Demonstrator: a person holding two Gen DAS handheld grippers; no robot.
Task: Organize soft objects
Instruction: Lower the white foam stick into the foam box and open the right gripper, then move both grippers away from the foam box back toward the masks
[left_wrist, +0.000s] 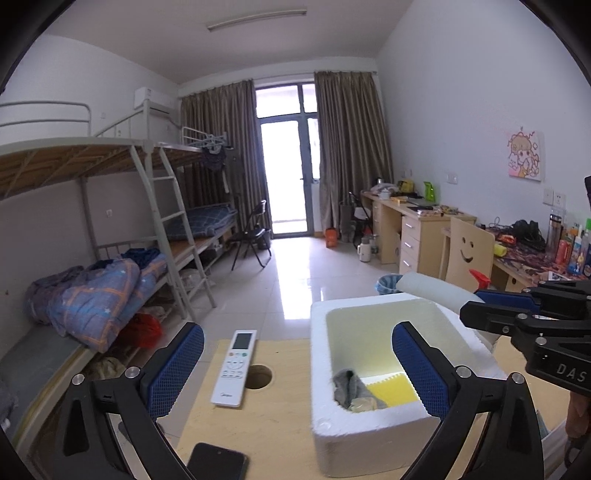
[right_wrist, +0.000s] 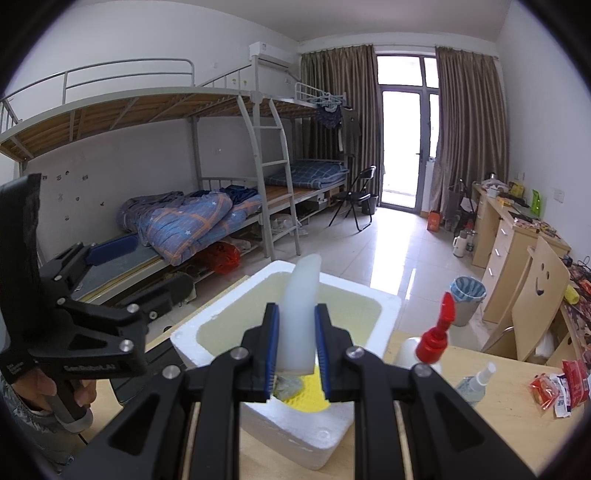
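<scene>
Right wrist view: the right gripper (right_wrist: 295, 347) is clamped on a pale white foam block (right_wrist: 300, 314), its blue pads pressing both flat sides. The block's long axis runs away from the gripper, up and toward the far side, and it hangs directly over the open white foam box (right_wrist: 373, 306) on the wooden table (right_wrist: 498, 402). Under the block's near end, a grey cloth (right_wrist: 290, 384) and a yellow foam pad (right_wrist: 314, 397) already lie on the box floor. From the left wrist view, the left gripper (left_wrist: 297, 365) stands spread wide and empty, hovering near the box's near-left corner, with a white remote (left_wrist: 234, 369) and a dark phone (left_wrist: 216, 461) on the table to its left. The right hand is plainly the one placed to act: the box lies straight below its load, so lowering and releasing looks like the likely next step.
</scene>
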